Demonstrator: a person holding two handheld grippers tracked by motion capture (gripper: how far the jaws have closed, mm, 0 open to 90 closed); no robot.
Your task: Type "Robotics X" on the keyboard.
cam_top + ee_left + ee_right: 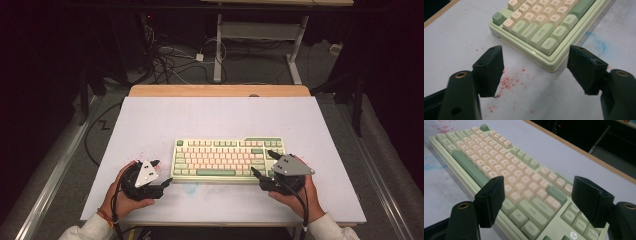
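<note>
Table (pixel 150 125) brightly lit (surroundings dark), close views soft.

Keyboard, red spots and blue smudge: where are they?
keyboard (pixel 227 158), high view, middle keys.
red spots (pixel 509 81), left gripper view, thickest patch on the table.
blue smudge (pixel 600 45), left gripper view, its curved streak.

One keyboard (pixel 228 160) lies mid-frame on one tabletop (pixel 150 120); two claws, one lower left (pixel 164 174), one lower right (pixel 261 163).

A lab: floor cables (pixel 170 62), desk frame (pixel 260 37), dark surroundings.
</note>
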